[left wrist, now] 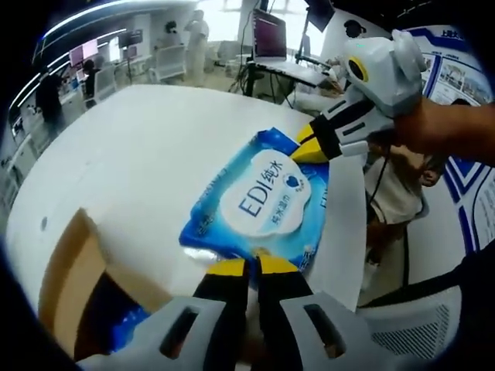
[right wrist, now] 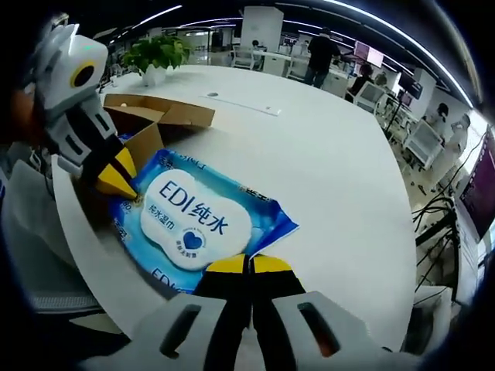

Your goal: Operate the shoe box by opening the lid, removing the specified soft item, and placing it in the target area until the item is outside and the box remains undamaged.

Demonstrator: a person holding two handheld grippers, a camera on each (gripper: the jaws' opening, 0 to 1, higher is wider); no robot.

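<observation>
Lengthwise, wipes pack (left wrist: 259, 202) spans both grippers' seemingly closed fingers (right wrist: 116, 176), label up.

Bright ceiling strip lights (right wrist: 387, 35) shine on the round white table (left wrist: 139, 154). Both pictures bend at the edges, and far things look blurry.

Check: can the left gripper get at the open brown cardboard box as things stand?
Probably not yet: the left gripper looks shut on the blue wet-wipes pack. The cardboard box lies open beside it, nothing between.
</observation>
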